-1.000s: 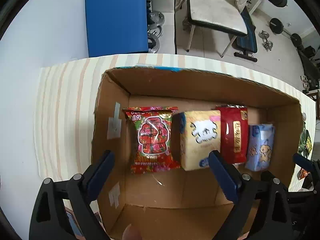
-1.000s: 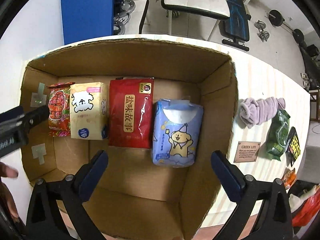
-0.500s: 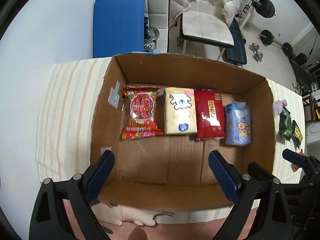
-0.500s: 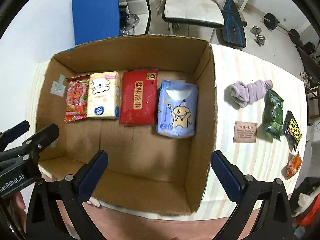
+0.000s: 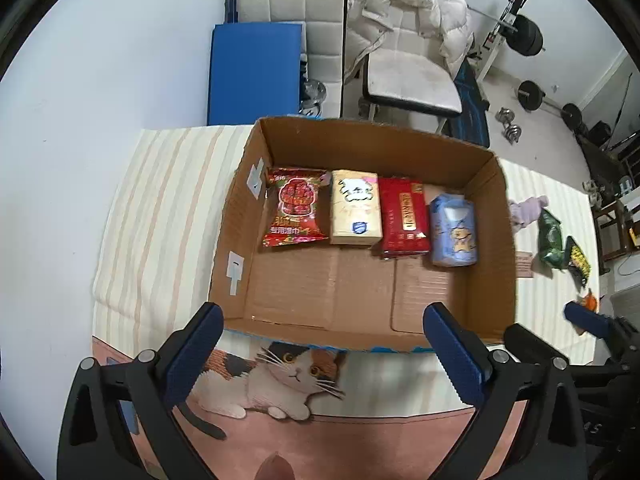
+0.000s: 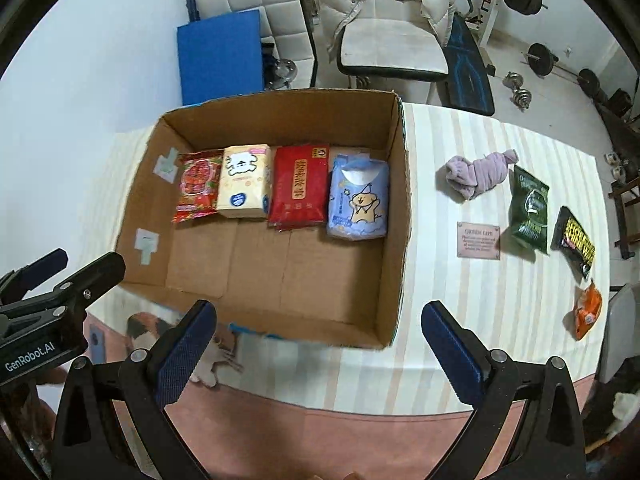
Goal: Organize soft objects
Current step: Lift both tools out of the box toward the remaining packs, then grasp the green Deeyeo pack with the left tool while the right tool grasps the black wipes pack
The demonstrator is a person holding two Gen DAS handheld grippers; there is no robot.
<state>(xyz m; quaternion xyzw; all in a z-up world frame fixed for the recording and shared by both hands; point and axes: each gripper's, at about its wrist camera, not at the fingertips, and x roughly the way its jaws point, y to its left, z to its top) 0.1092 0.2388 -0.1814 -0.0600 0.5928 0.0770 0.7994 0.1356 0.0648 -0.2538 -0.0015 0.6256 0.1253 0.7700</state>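
**Four soft packs in box; both grippers empty**

Cardboard box (image 6: 400, 216) on striped tablecloth (image 6: 480, 300). Along its 12 o'clock wall, one row, side by side: red patterned wipes pack (image 6: 198, 186), cream tissue pack (image 6: 244, 186), red tissue pack (image 6: 300, 188), blue tissue pack (image 6: 359, 200). At 3 o'clock outside the box: purple cloth (image 6: 480, 172), green bag (image 6: 529, 210), black-yellow bag (image 6: 574, 242), orange packet (image 6: 587, 311), well apart from box. Left gripper (image 5: 320, 344) and right gripper (image 6: 318, 340): fingers spread wide, holding nothing, above the 6 o'clock rim.
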